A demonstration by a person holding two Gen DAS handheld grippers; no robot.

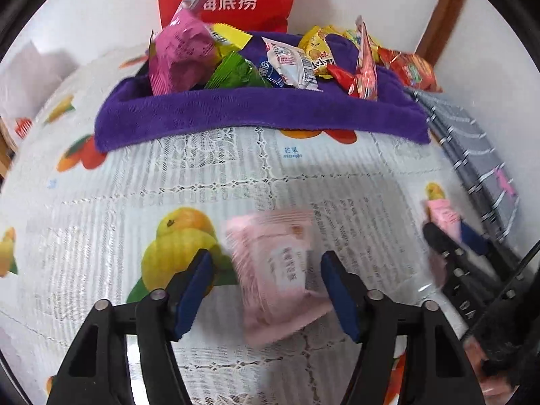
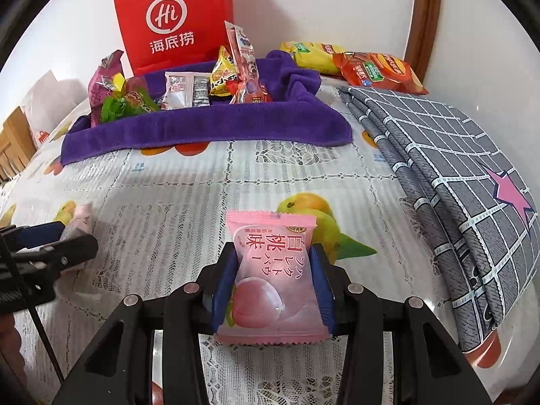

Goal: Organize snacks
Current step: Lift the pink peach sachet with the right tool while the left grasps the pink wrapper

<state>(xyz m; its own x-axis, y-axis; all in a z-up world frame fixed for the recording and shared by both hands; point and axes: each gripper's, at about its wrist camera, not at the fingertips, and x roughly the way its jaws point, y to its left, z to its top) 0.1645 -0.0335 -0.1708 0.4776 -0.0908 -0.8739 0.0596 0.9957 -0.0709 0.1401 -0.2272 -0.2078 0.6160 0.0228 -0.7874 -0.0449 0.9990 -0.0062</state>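
1. Right gripper [image 2: 274, 278]: blue pads clamped on both side edges of a pink packet [image 2: 271, 280]; packet upright, peach picture facing the camera, raised over the table.
2. Left gripper [image 1: 266, 290]: jaws spread wide; a second pink pack [image 1: 278, 275], blurred, sits between the pads, touching neither that can be seen. Whether it rests on the table or hangs above it cannot be told.
3. Tablecloth [image 2: 175, 202]: white lace pattern with printed fruit, covering the table under both grippers.
4. Purple towel [image 2: 209, 125]: spread at the far side of the table, folded up like a shallow tray.
5. Snacks [image 2: 189, 89] on the towel: a mixed heap of magenta, green, white, yellow and red wrappers, some standing on end.
6. Orange bag [image 2: 378, 72] and yellow bag [image 2: 314, 57]: lying just beyond the towel's right end, by the wall.
7. Grey cloth [image 2: 449, 175]: checked, with a pink star, folded along the table's right side.
8. Red bag [image 2: 175, 20]: paper, white logo, upright against the white wall behind the towel.
9. Wooden frame [image 2: 422, 17]: at right, against the wall.
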